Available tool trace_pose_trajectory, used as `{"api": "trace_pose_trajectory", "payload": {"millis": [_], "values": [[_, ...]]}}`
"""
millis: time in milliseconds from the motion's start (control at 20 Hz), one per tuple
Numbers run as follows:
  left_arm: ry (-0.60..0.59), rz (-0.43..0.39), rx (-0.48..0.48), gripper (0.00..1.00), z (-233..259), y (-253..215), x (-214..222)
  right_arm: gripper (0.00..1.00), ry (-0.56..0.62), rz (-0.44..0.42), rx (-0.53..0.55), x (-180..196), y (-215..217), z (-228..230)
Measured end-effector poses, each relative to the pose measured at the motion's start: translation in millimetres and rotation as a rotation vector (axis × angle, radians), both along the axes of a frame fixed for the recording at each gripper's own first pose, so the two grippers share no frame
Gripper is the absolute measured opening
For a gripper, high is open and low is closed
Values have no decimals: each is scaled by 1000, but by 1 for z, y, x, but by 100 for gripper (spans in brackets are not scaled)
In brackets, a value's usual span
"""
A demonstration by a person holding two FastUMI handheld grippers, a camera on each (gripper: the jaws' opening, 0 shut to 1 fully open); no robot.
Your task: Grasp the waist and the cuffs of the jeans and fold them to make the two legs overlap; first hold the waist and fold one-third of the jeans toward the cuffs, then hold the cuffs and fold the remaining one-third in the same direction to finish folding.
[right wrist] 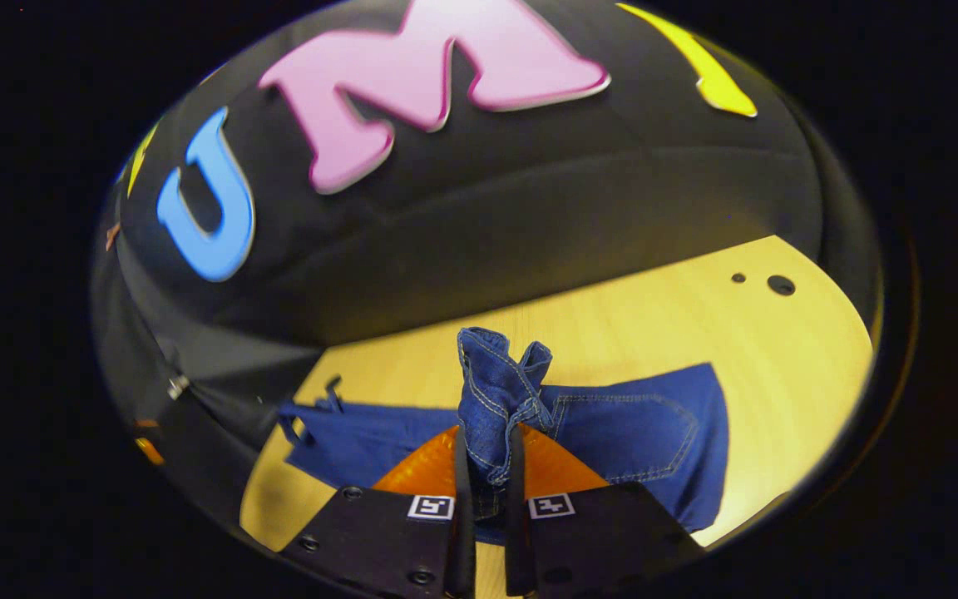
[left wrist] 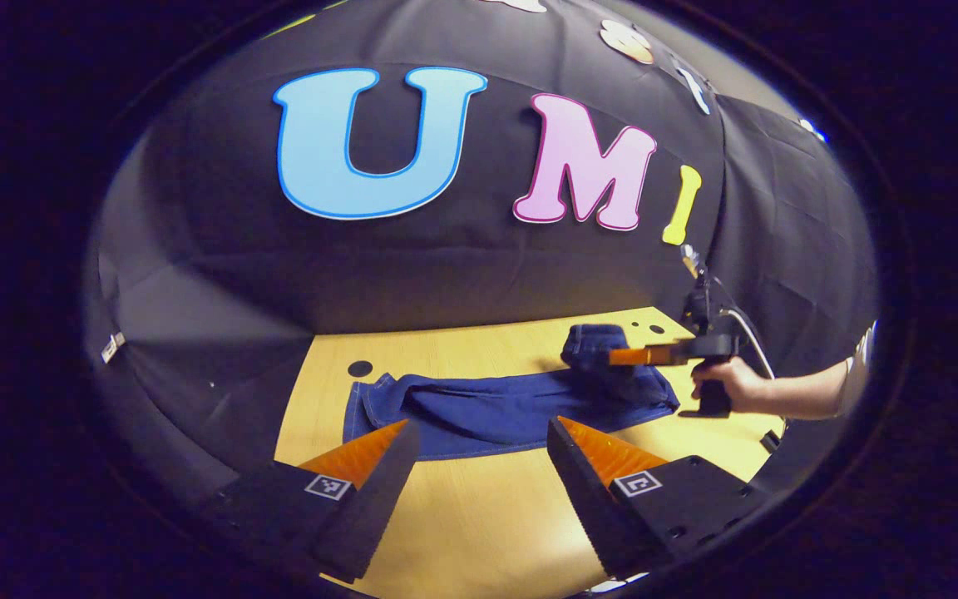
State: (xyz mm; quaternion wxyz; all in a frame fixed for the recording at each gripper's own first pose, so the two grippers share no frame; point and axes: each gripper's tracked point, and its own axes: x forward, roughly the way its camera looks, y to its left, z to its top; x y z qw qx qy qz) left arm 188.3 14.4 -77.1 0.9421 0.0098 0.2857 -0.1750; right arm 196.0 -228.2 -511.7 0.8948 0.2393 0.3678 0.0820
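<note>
Nearest my lens in the left gripper view, my left gripper point(left wrist: 479, 466) fills the bottom of the frame with its two fingers spread wide apart, nothing between them, hanging above bare wood. In the right gripper view, my right gripper point(right wrist: 487, 491) sits at the bottom centre with its fingers drawn together, and both press on a bunched fold of the jeans point(right wrist: 645, 433) that stands up between them.

The wooden table point(left wrist: 479, 524) is the largest thing before me, a pale yellow surface that takes the lower middle of both views. In the right gripper view it runs off to the right, where two dark round holes point(right wrist: 781, 285) sit near its far edge, one larger than the other.

The jeans point(left wrist: 496, 412) lie flat across the middle of the table in the left gripper view, stretched from left of centre to right of centre, just beyond my open fingers. Their right end is lifted off the wood into a dark clump, pinched by my right gripper point(left wrist: 624, 356), which shows right of centre with my hand point(left wrist: 724, 384) wrapped round its handle and a bare forearm reaching in from the right edge.

In the right gripper view a back pocket with pale stitching point(right wrist: 654, 433) lies flat just right of the raised fold, and the legs trail off to the lower left.
</note>
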Motion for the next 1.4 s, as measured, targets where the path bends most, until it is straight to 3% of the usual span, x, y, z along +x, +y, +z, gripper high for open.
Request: {"api": "trace_pose_trajectory", "payload": {"millis": [100,150,200,300,350,450,600,750,900,1050,1400], "values": [[29,31,-29,99,-8,7,-1,17,64,16,23,5,-31,-35],[43,45,-34,99,-13,12,-2,25,65,21,43,13,-41,-46],[58,55,-39,98,-18,16,-1,30,52,40,100,17,-65,-48],[95,81,-66,96,-32,23,5,36,89,92,314,23,-79,-58],[124,98,-83,96,-41,27,11,51,119,105,373,21,-94,-60],[206,121,-119,97,-62,34,24,83,57,147,365,30,-122,-42],[368,168,-121,96,-100,55,48,83,-20,241,340,7,-159,-19],[477,205,-127,97,-125,75,93,83,-76,320,240,-22,-179,13],[563,266,-210,97,-136,79,144,83,-56,321,243,-54,-201,22],[632,317,-233,96,-155,85,191,83,11,288,227,-77,-214,-5],[831,474,61,96,-246,144,194,83,73,287,192,-96,-237,-25]]}}
